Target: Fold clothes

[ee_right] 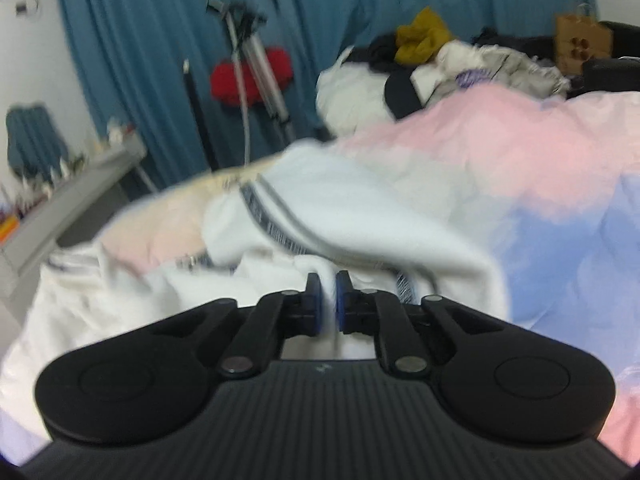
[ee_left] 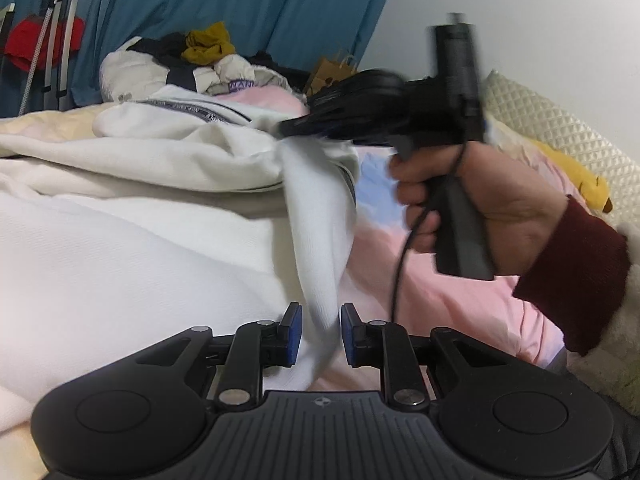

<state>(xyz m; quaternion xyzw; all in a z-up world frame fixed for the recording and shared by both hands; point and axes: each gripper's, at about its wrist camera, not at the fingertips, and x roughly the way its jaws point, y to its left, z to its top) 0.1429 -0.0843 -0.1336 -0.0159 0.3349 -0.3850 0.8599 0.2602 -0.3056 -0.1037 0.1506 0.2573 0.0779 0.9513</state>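
A white garment [ee_left: 132,216] with a dark striped trim lies crumpled on the bed; it also shows in the right wrist view [ee_right: 360,216]. My left gripper [ee_left: 320,334] has its jaws partly apart, with a hanging strip of the white garment between the blue pads. My right gripper [ee_right: 327,300] is shut on a fold of the white garment. In the left wrist view the right gripper [ee_left: 288,128] is held up by a hand and pulls that strip of cloth upward.
A pink and blue bedsheet [ee_left: 432,304] covers the bed. A pile of other clothes [ee_left: 192,64] sits at the far end, before a blue curtain [ee_left: 240,0]. A quilted pillow [ee_left: 560,128] and a yellow plush [ee_left: 580,176] lie at right. A stand with a red item [ee_right: 252,72] is by the curtain.
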